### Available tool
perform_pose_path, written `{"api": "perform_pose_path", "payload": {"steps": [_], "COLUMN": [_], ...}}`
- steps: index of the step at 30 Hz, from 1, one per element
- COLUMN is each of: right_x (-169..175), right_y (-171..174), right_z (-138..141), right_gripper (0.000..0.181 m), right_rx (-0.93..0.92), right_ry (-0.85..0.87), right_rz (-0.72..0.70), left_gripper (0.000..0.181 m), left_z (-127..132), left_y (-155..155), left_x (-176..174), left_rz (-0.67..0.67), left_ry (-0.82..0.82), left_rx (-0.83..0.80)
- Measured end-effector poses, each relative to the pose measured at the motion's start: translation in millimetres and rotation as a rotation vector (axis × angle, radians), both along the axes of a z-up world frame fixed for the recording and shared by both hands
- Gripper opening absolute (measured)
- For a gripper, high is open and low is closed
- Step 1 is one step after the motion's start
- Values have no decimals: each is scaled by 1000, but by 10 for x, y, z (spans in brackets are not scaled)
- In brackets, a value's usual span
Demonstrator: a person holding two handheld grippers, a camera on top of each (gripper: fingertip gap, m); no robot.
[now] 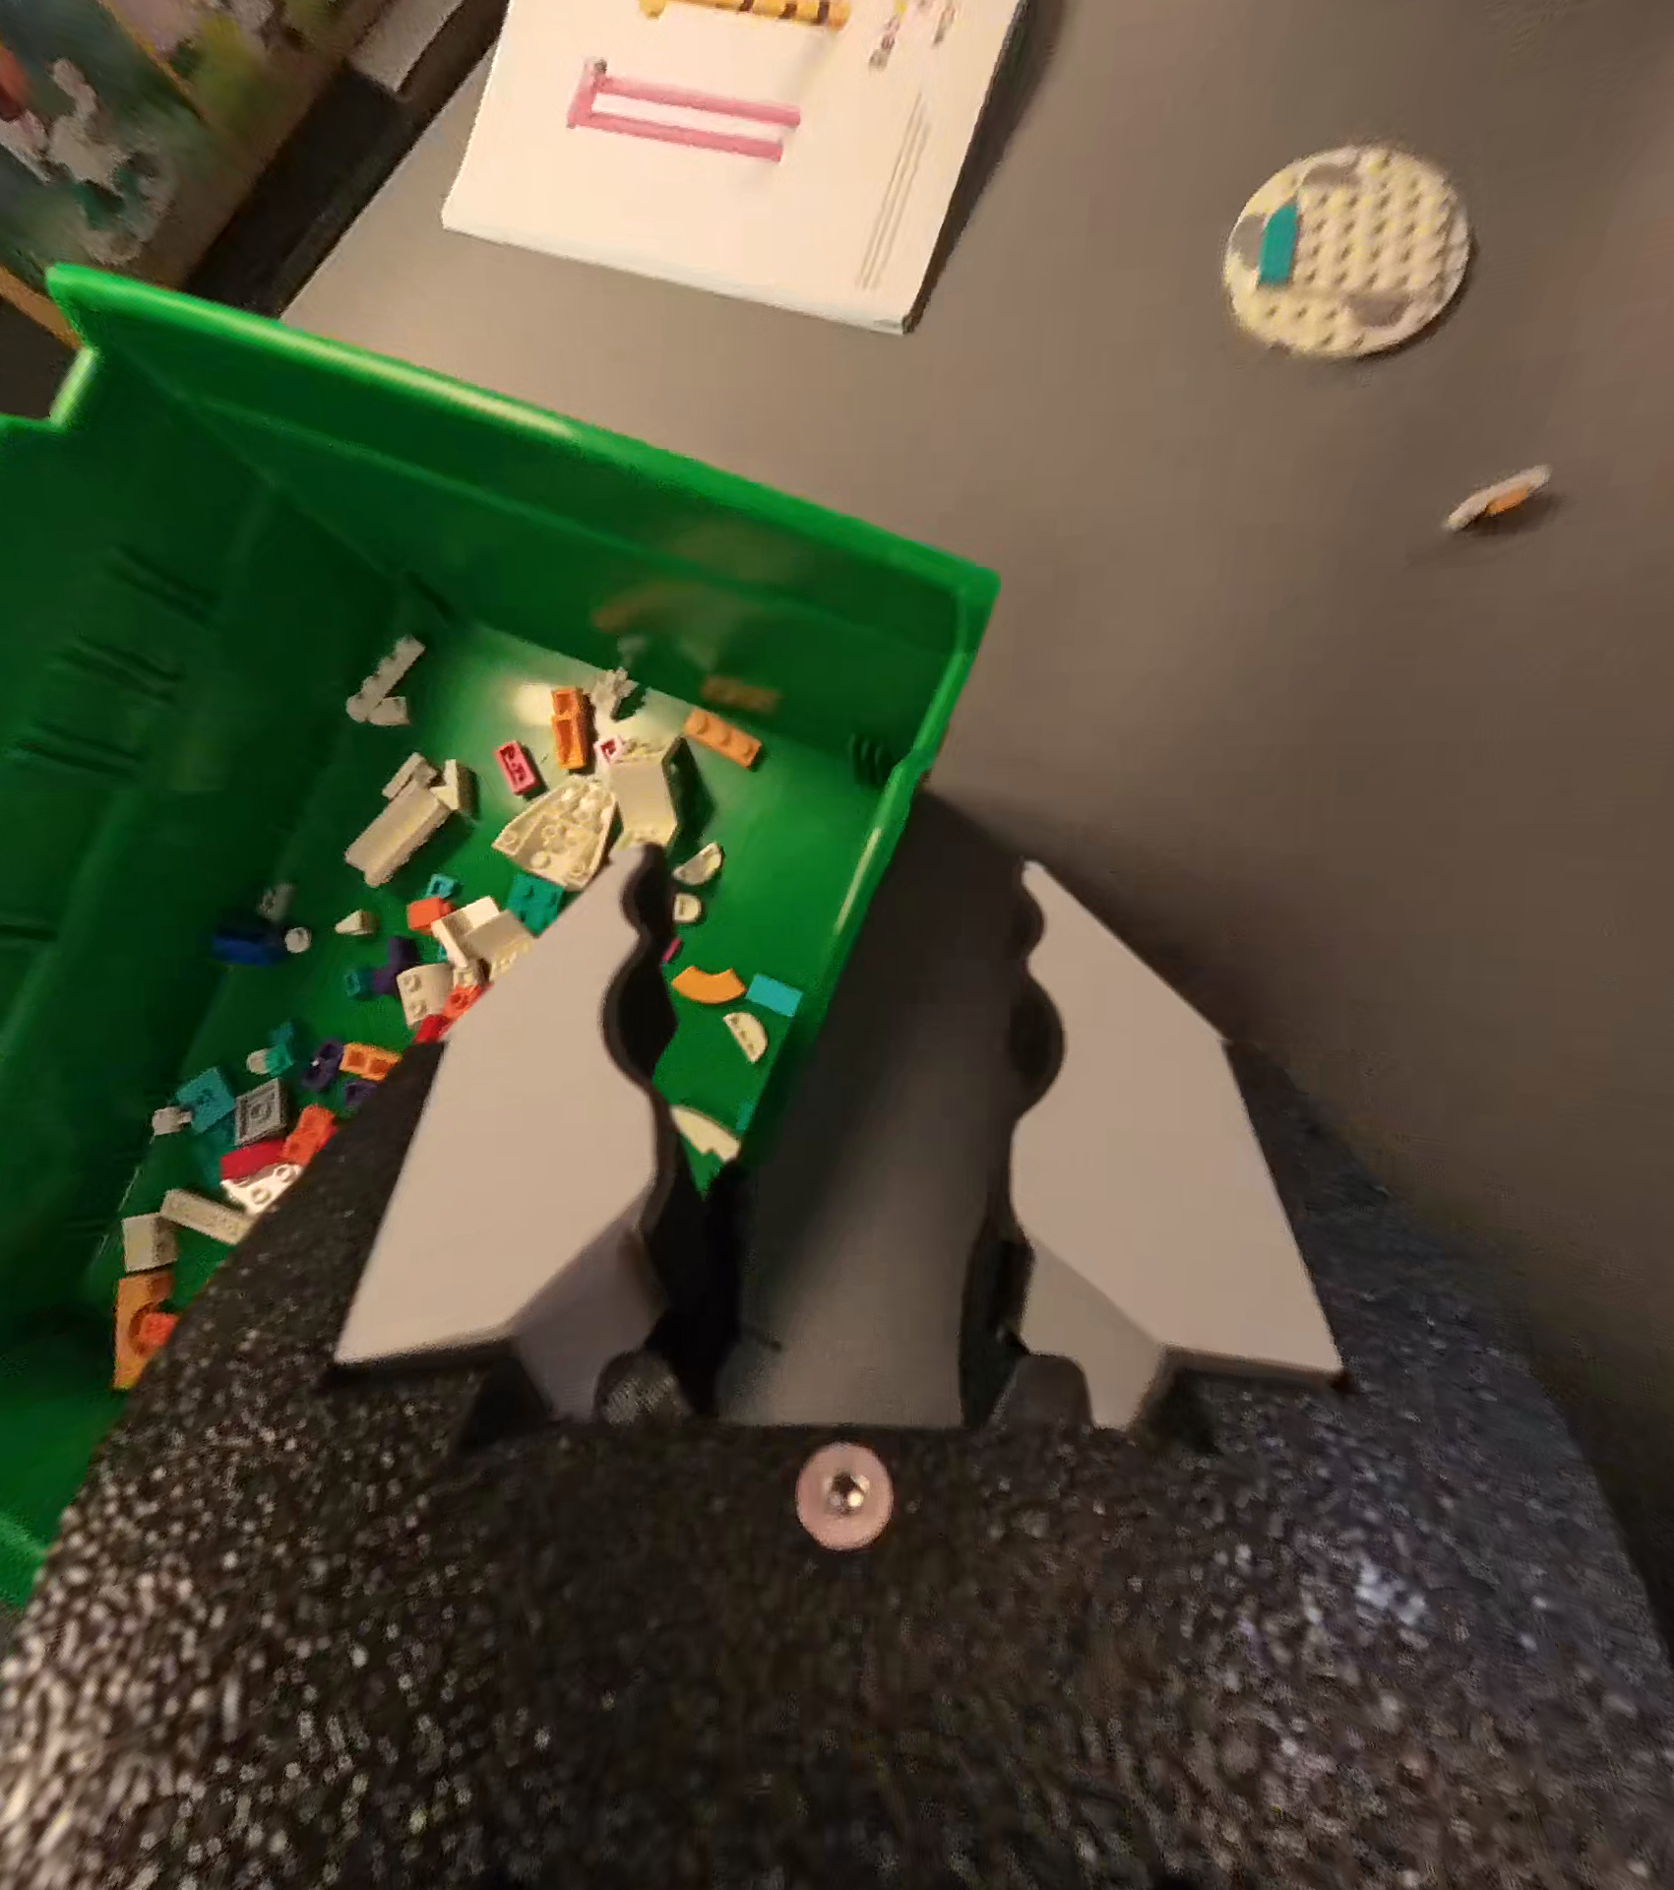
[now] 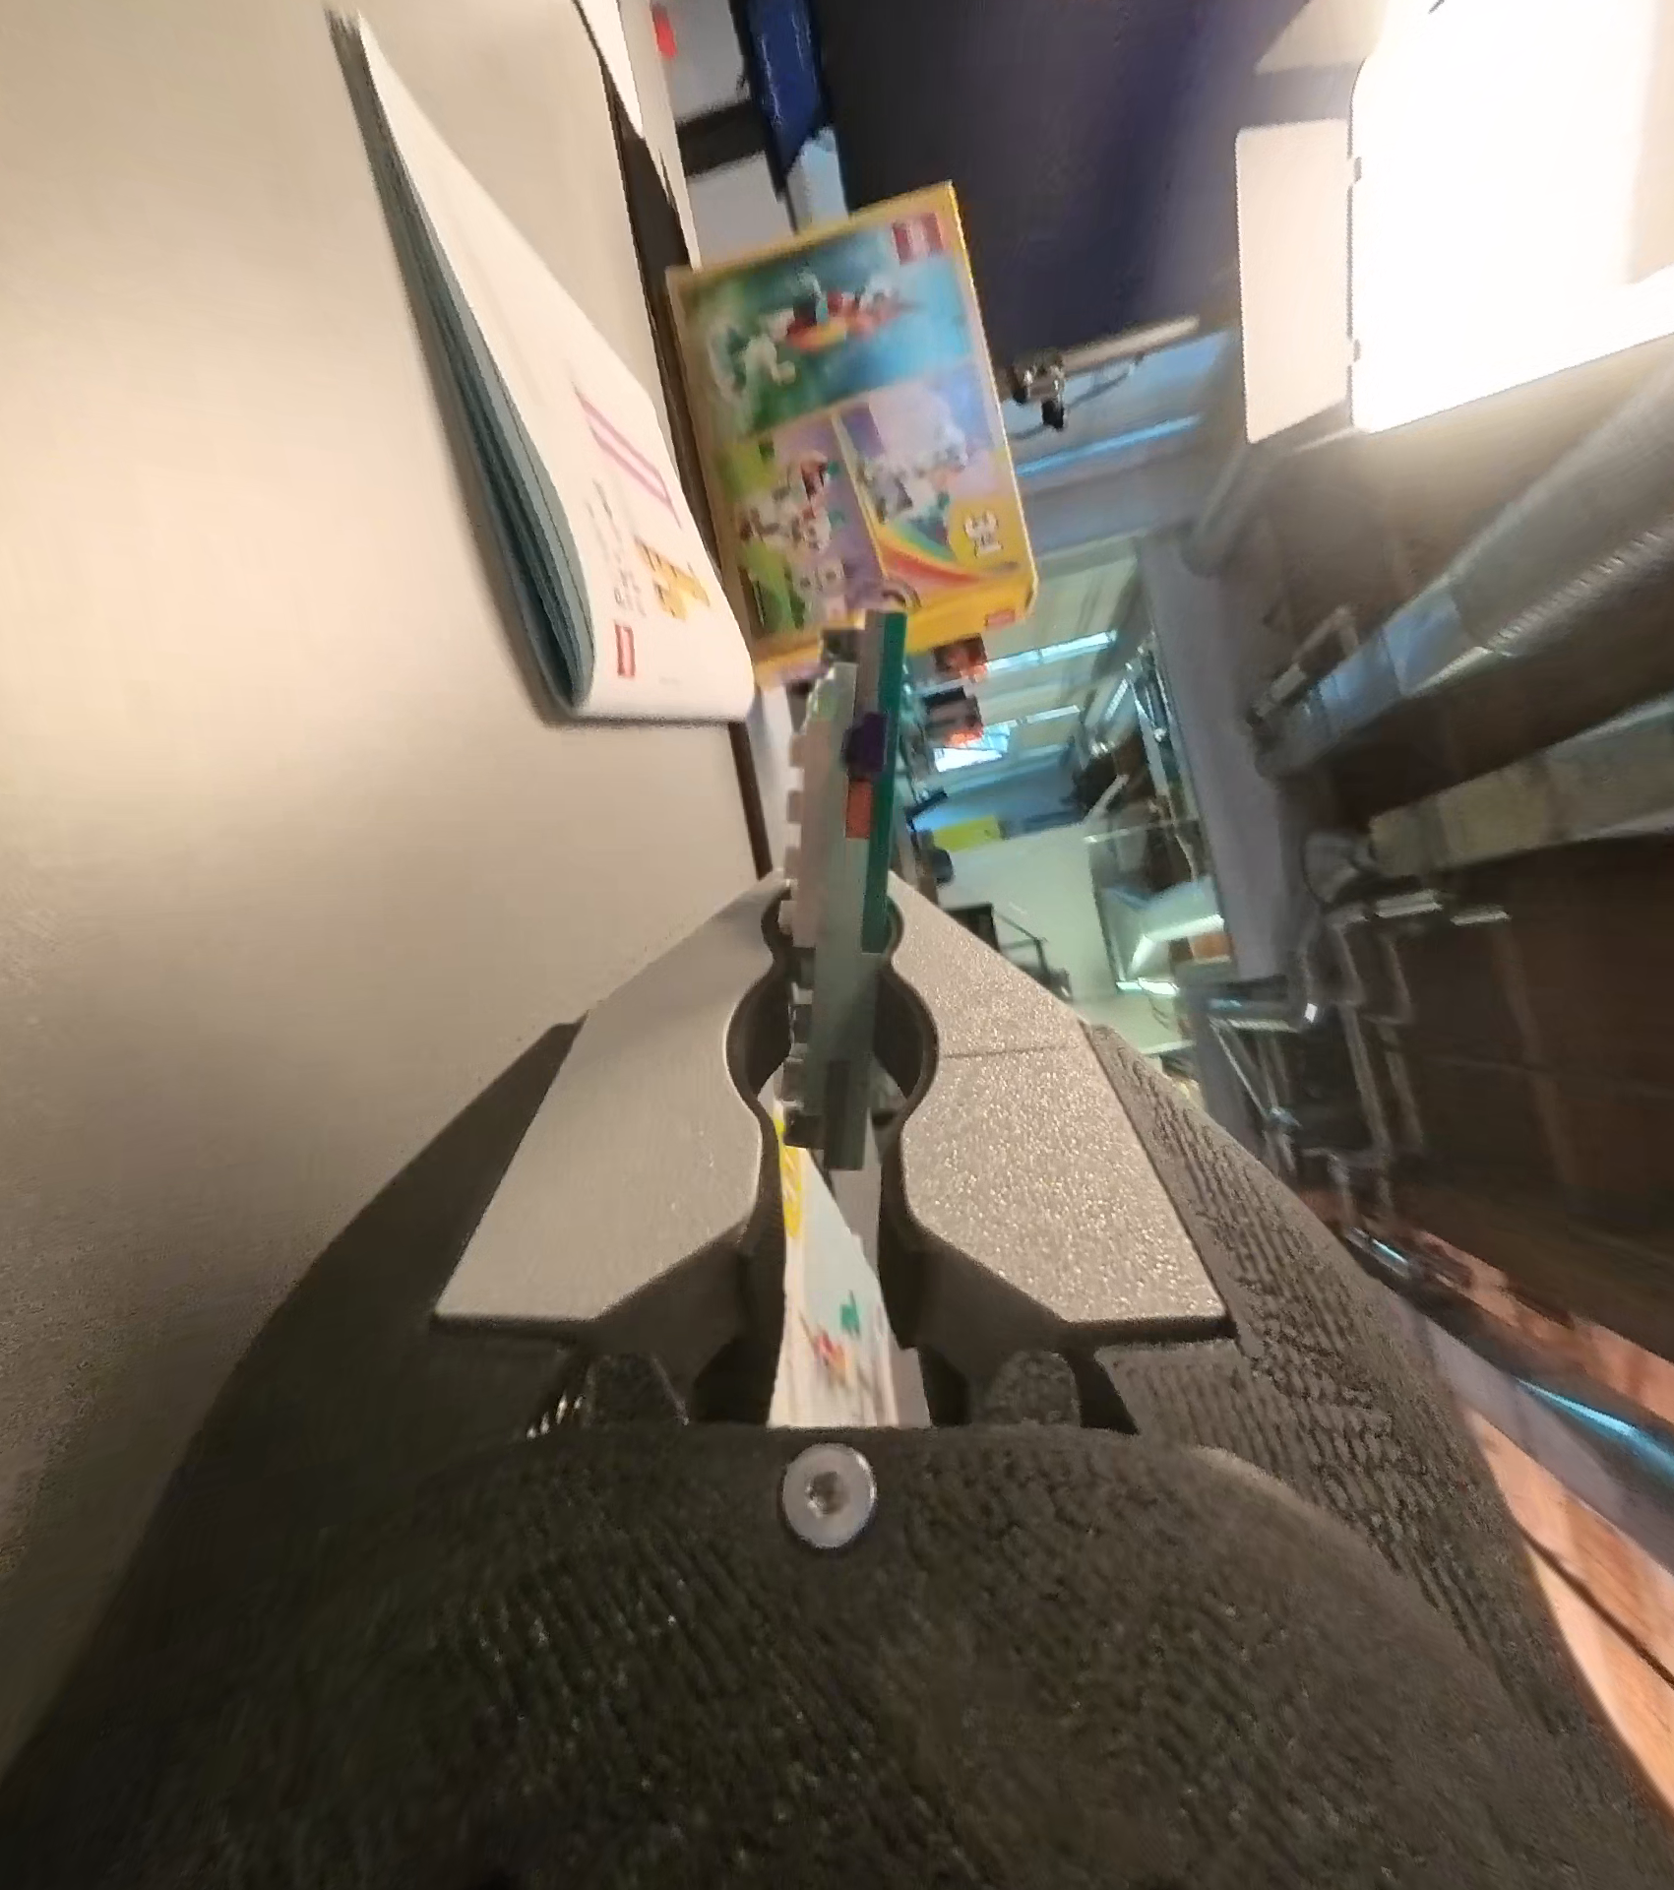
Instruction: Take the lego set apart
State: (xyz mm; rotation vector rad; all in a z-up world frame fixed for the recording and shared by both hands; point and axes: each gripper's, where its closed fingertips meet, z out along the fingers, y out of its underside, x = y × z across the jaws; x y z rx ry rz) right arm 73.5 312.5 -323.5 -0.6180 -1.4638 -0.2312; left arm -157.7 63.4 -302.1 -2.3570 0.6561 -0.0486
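A: What sits off the left gripper (image 1: pixel 838 869)?

B: To its left, a green bin (image 1: pixel 526 491), open at the top. On its floor lies a scatter of loose bricks (image 1: pixel 464 920): pale grey ones, orange, teal, red and a few purple. The gripper's left finger (image 1: pixel 546 1074) hangs over the bin's near corner; the other one is out over the dark table (image 1: pixel 1323 716). The jaws stand wide apart with nothing between them.

A: And ahead of it?

B: An instruction booklet (image 1: pixel 710 184) lies ahead, and to the front right a round studded plate (image 1: pixel 1349 256) with a teal piece on it. A small white and orange piece (image 1: pixel 1497 498) lies nearer, apart from the plate.

A: The right gripper (image 2: pixel 838 910)?

B: Closed on a flat lego assembly (image 2: pixel 843 900), held edge-on, white and green layers with purple and orange bits. Beyond its tip stands the set's box (image 2: pixel 853 409); the booklet (image 2: pixel 546 430) is to its left.
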Motion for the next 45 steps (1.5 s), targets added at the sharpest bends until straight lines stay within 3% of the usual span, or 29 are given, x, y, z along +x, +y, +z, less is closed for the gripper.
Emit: {"api": "perform_pose_path", "payload": {"steps": [4,8,14,19,23,25,27,30,33,36,39,43,45], "right_x": [146,265,299,266,310,339,356,348,312,277,253,250,259], "right_y": [88,91,54,38,101,133,148,140,125,100,81,96,108], "right_z": [27,50,-35,-79,-53,-26,-7,13,7,-4,-16,1,27], "right_gripper": [8,8,8,8,8,8,8,8,8,8,8,8,8], "right_rx": [27,32,75,103,73,52,36,27,20,8,-25,-89,-125], "right_ry": [3,12,-52,-85,-56,-31,-13,3,4,4,12,46,74], "right_rz": [-101,-160,-200,-211,-242,-255,-260,-249,-226,-198,-168,-146,-138], "left_gripper": [34,28,3,3,3,20,32,28,24,27,22,23,26], "left_z": [-49,-84,-109,-108,-99,27,333,797,861,458,-43,-516,-629], "left_y": [-108,-361,-964,-1385,-1450,-1415,-1253,-686,88,739,1175,1436,1522], "left_x": [-72,-22,151,170,195,217,229,-23,-555,-910,-1141,-1575,-1633], "left_rz": [-47,-133,-244,-253,-225,-228,-227,-129,74,199,235,248,267], "left_ry": [44,43,57,67,2,-34,-85,-50,62,-8,-91,110,112], "left_rx": [-28,-73,-133,-124,-120,-92,8,200,243,87,-106,-236,-248]}}
